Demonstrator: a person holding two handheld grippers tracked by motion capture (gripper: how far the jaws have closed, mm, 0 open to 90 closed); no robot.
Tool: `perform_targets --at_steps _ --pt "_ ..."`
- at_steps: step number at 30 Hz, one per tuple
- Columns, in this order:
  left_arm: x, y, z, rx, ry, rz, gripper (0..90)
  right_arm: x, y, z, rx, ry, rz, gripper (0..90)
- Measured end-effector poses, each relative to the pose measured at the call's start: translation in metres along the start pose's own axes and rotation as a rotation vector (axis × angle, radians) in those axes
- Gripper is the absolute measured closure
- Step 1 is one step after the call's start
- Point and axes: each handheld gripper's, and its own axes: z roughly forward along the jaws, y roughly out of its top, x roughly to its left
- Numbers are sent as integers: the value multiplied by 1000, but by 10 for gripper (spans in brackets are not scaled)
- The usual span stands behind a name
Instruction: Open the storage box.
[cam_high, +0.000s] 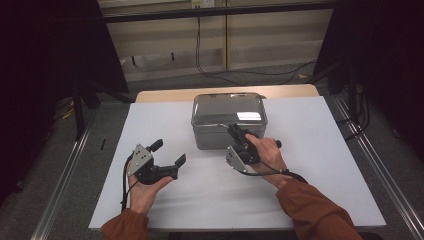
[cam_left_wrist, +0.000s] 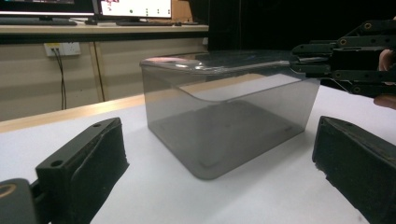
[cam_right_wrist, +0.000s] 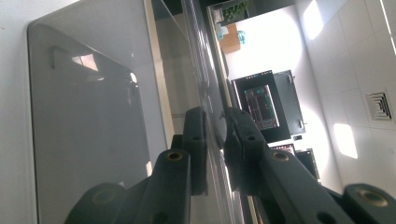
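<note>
Pinching the box (cam_high: 229, 120) lid's near edge, apparently to lift it, the right hand-held gripper (cam_high: 239, 136) is clamped; the left hand-held gripper (cam_high: 169, 152) rests apart on the surface (cam_high: 310, 150).

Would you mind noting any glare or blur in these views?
High view: a white glare patch on the box lid. Left gripper view: sharp box, soft-edged near jaws. Right gripper view: overexposed bright wall, lid edge blurred between the jaws.
</note>
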Motion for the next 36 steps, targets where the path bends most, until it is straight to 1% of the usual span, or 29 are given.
perform_targets --at_steps 1,3,7,9,11,13,14,15,16,17,18,21,26,30,32,33,35,36 --pt "1 0 2 1 -2 3 26 -1 0 0 -6 -6 3 786" --pt "0 0 4 8 -6 -10 26 -4 0 0 -7 -7 8 787" --pt "1 0 8 14 -10 2 26 -6 0 1 -11 -11 11 788" --pt "2 2 10 4 -4 0 26 -8 1 1 -11 -14 10 788" --pt "3 4 13 2 -3 12 25 -10 2 2 -12 -21 20 789" --pt "4 6 18 -11 -27 -5 25 -12 2 2 -15 -24 28 789" --pt "4 7 21 -7 -35 -1 26 -14 2 2 -16 -23 27 790" --pt "4 8 22 -9 -33 2 26 -15 2 2 -15 -21 27 790" --pt "5 9 25 -7 -30 18 25 -16 2 2 -16 -20 25 791" --pt "5 10 26 -9 -29 19 26 -16 2 2 -16 -20 31 791" --pt "6 11 29 -13 -27 16 26 -17 2 2 -17 -21 27 792" --pt "8 12 34 -20 -28 26 26 -18 2 3 -20 -27 33 792" --pt "8 15 43 -18 -30 31 27 -22 2 3 -21 -25 35 794" --pt "8 20 52 -23 -32 48 29 -26 3 4 -20 -30 43 795" --pt "8 22 56 -25 -34 45 29 -29 4 5 -20 -34 51 795" --pt "9 23 57 -27 -31 54 29 -30 4 5 -20 -33 50 796" --pt "8 24 59 -19 -34 55 29 -31 4 5 -21 -34 52 796" --pt "9 25 61 -22 -33 63 29 -30 4 5 -20 -34 53 797"
